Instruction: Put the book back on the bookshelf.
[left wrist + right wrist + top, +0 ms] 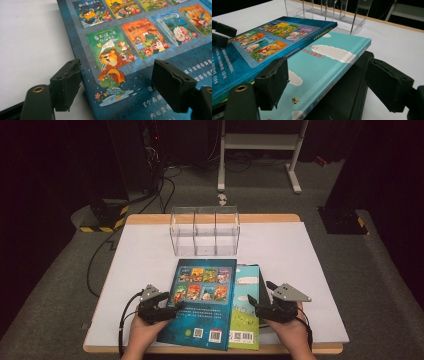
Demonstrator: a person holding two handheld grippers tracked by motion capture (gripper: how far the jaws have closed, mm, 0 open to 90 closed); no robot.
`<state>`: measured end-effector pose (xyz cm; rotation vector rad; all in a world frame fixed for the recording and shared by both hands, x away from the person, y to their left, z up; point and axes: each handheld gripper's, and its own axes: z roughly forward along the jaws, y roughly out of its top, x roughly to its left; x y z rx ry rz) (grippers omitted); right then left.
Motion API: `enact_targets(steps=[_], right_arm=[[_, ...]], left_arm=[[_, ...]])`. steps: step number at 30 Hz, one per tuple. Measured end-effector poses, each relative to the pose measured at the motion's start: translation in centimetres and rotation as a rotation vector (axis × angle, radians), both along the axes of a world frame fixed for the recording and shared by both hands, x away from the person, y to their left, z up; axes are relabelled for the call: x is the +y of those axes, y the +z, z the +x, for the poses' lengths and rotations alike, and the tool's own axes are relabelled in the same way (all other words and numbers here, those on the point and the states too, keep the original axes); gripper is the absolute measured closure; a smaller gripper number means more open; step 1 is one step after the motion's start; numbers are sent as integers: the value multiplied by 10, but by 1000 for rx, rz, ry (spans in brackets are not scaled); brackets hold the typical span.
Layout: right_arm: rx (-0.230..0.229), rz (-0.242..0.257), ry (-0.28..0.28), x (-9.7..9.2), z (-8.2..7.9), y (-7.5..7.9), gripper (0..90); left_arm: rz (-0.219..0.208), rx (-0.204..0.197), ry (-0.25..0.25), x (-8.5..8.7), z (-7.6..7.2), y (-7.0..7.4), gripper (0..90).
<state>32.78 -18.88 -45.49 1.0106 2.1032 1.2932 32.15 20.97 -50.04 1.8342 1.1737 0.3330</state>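
A dark blue picture book lies back cover up on top of a light blue book, with a black book under both at the right. My left gripper is open at the blue book's left edge. In the left gripper view its jaws straddle that edge, one over the white table, one over the blue book. My right gripper is open at the stack's right side. In the right gripper view the light blue book and the black book run between its jaws.
A clear acrylic divider rack stands upright at the back centre of the white table, just beyond the books. The stack lies close to the table's front edge. Floor cables and a white stand sit behind the table.
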Motion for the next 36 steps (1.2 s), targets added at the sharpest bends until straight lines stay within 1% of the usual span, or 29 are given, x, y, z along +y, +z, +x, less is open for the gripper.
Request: enact_targets(steps=[2, 4, 6, 10, 13, 17, 22, 23, 25, 29, 32, 35, 36], right_arm=[[4, 0, 2, 0, 0, 0, 184], [10, -3, 1, 1, 0, 0, 180], [21, 3, 4, 2, 0, 0, 174], [38, 12, 15, 5, 0, 0, 172], [41, 17, 16, 5, -2, 0, 173], [50, 28, 11, 4, -3, 0, 172], [62, 28, 8, 4, -4, 0, 175], [63, 26, 10, 4, -4, -1, 176], [63, 22, 7, 4, -5, -1, 180], [70, 21, -2, 2, -5, -3, 181], [90, 31, -11, 0, -4, -5, 164], [95, 36, -16, -2, -3, -4, 166], [101, 39, -18, -2, -3, -5, 166]], left_arm=[[0, -8, -9, -4, -1, 1, 244], [-9, -11, -15, -9, -3, 1, 244], [-8, -15, -27, -14, -4, 2, 246], [-6, -23, -34, -22, -6, 3, 245], [-3, -24, -44, -25, -6, 4, 245], [-8, -29, -55, -28, -6, 5, 258], [-16, -43, -94, -39, -9, 7, 274], [-16, -43, -94, -39, -9, 7, 277], [-16, -50, -117, -48, -10, 9, 278], [-18, -65, -147, -57, -12, 10, 279], [-15, -78, -173, -63, -14, 11, 277], [-10, -79, -178, -63, -14, 11, 276], [-29, -56, -184, -60, -12, 11, 277]])
